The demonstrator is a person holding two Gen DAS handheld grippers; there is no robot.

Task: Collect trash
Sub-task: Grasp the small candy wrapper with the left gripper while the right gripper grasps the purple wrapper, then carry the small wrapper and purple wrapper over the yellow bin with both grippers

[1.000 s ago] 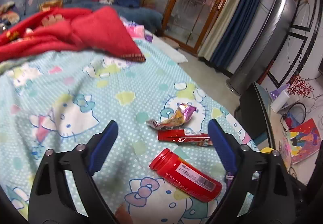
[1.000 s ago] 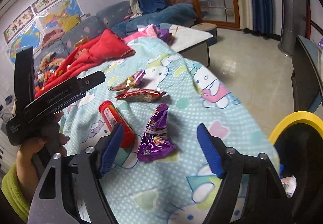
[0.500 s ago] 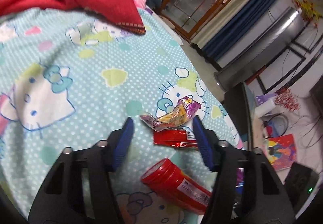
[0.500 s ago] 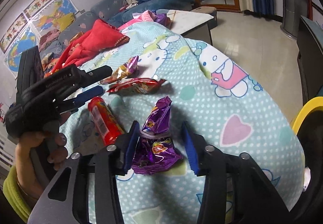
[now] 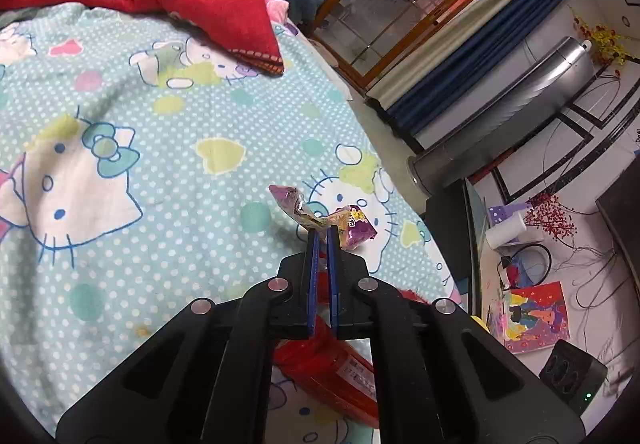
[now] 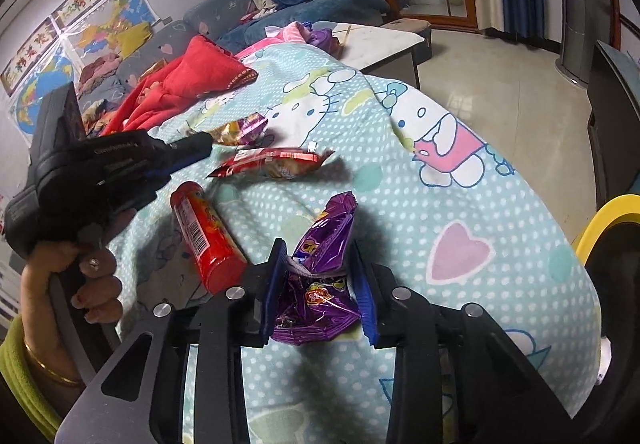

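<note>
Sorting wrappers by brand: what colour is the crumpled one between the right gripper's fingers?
Shiny purple wrapper, with a small red-and-yellow logo; the right wrist view shows it best.

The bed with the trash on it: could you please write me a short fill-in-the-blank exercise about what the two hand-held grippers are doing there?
1. The left hand-held gripper is shut on a gold and ____ wrapper.
2. The right hand-held gripper is closing around a ____ snack bag.
3. The ____ tube lies untouched on the bedsheet.

Missing words: purple; purple; red
</note>
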